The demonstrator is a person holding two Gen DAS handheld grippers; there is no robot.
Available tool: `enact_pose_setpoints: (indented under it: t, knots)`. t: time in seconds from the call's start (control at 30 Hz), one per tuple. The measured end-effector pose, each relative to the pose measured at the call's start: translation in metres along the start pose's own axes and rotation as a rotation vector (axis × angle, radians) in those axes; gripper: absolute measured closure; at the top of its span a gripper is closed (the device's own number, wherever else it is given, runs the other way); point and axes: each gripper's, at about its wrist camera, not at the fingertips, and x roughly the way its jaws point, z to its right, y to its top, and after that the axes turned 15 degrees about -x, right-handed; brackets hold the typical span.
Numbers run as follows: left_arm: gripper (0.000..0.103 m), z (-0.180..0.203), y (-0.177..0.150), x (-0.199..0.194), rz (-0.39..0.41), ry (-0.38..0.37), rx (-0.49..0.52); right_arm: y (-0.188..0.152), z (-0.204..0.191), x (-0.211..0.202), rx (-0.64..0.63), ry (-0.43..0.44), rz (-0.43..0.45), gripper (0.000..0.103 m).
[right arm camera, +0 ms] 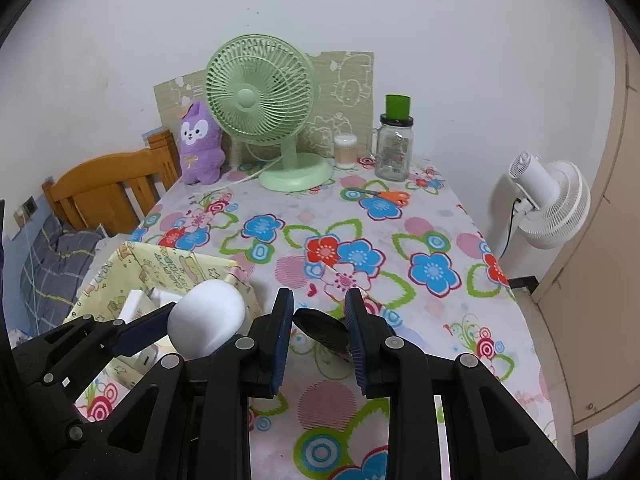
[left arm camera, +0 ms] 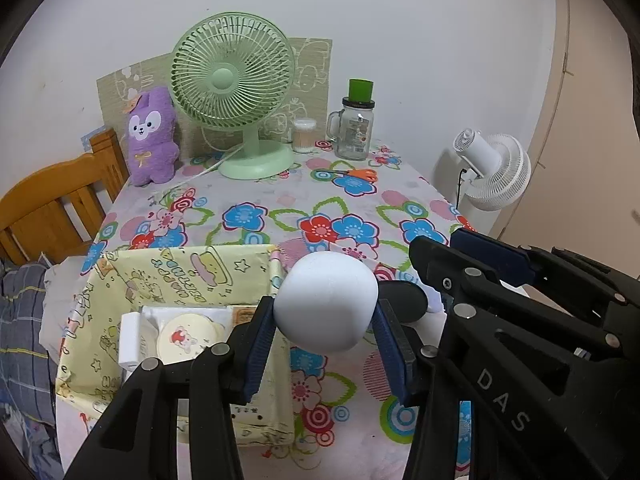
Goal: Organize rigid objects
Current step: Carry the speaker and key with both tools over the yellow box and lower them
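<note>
The white ball (left arm camera: 326, 300) is clamped between the two blue pads of the left tongs (left arm camera: 325, 344) and is held above the table (left arm camera: 280, 208), just beside the right wall of the yellow box (left arm camera: 176, 272). In the right wrist view the same ball (right arm camera: 206, 322) appears at the near right corner of the box (right arm camera: 160, 258).

Inside the box lie a round cream tin (left arm camera: 188, 338) with a red print on its lid and a white block (left arm camera: 130, 338) at its left.

The right tongs (right arm camera: 318, 320) stand apart, one pad on each side of a black oval object (right arm camera: 320, 326) that rests on the flowered cloth. Whether the pads touch it cannot be told. In the left wrist view this black object (left arm camera: 402, 300) lies just right of the ball, and the right tongs (left arm camera: 480, 264) reach in from the right edge.

Along the far edge of the table stand a purple plush toy (left arm camera: 152, 136), a green fan (left arm camera: 234, 92), a small clear tub (left arm camera: 304, 135) and a glass jar (left arm camera: 354, 128) with a green cup on top. Orange-handled scissors (left arm camera: 354, 174) lie flat in front of the jar. A white fan (left arm camera: 494, 170) stands beyond the right side of the table, and a wooden bed frame (left arm camera: 60, 200) is at the left.
</note>
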Motion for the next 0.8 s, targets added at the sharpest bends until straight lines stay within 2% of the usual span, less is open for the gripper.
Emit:
enact_pose_setpoints:
  t: [0.5,0.8]
  knots:
    - [0.052,-0.034,0.017,-0.014,0.031,0.008,-0.019,0.031,-0.036,0.003,-0.068,0.023,0.007,0.073]
    - [0.052,-0.06,0.029,-0.022,0.033,0.037,-0.033,0.05,-0.063,0.007,-0.11,0.064,0.01,0.073]
